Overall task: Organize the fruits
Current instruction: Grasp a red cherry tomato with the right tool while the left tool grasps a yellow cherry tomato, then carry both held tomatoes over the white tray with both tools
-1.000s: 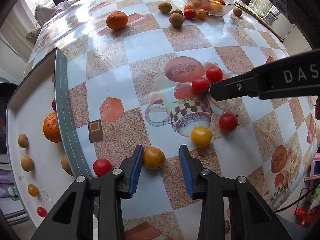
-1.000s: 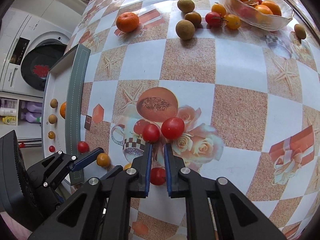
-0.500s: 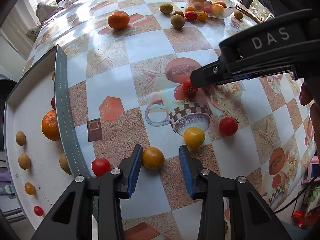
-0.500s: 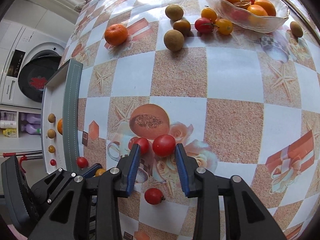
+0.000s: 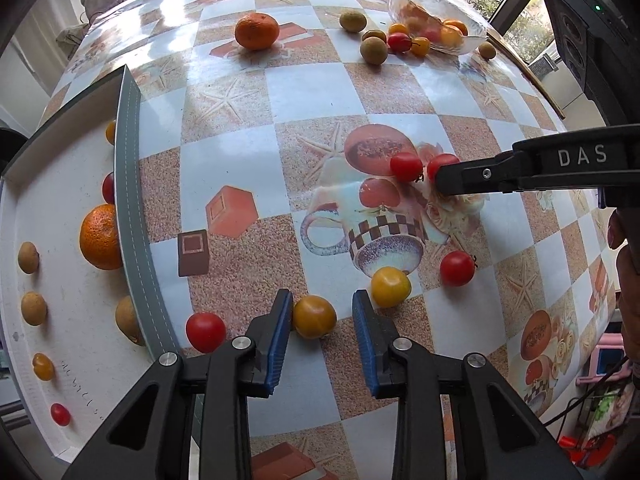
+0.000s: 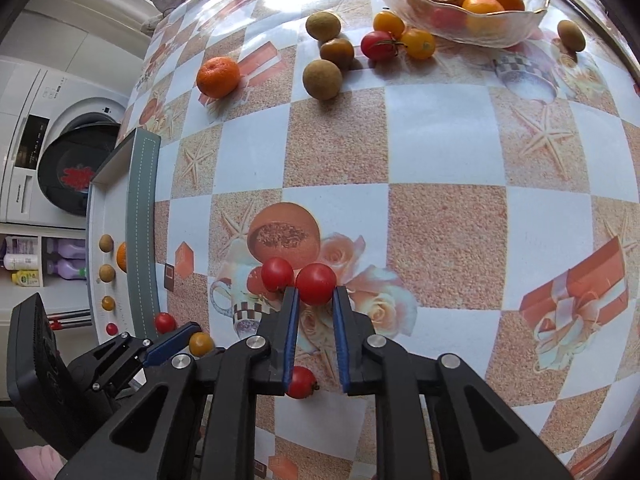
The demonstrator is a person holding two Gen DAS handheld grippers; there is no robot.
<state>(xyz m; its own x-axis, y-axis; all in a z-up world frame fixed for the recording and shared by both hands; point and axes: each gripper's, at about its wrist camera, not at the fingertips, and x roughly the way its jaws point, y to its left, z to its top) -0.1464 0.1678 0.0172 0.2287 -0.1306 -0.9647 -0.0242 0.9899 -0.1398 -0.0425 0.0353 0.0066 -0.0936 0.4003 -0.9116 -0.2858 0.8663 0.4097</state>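
Observation:
My left gripper [image 5: 320, 308] is open with a yellow cherry tomato [image 5: 314, 317] between its fingers, against the left pad, on the table. My right gripper [image 6: 314, 296] has its pads against both sides of a red cherry tomato [image 6: 315, 283], which also shows in the left wrist view [image 5: 440, 165]. A second red tomato [image 6: 277, 273] touches it on the left. A white tray [image 5: 68, 208] at the left holds sorted fruit: a mandarin [image 5: 100, 236], brown longans, small tomatoes.
Loose on the table: a red tomato [image 5: 205, 331] by the tray edge, a yellow one [image 5: 390, 286], a red one [image 5: 457, 267]. Far side: a mandarin [image 6: 218, 76], longans [image 6: 322, 79], tomatoes, a glass bowl [image 6: 500, 28] of fruit. A washing machine [image 6: 48, 148] stands left of the table.
My right gripper opened from shut, moved onto the right red tomato, and has narrowed around it. My left gripper stayed open around the yellow tomato.

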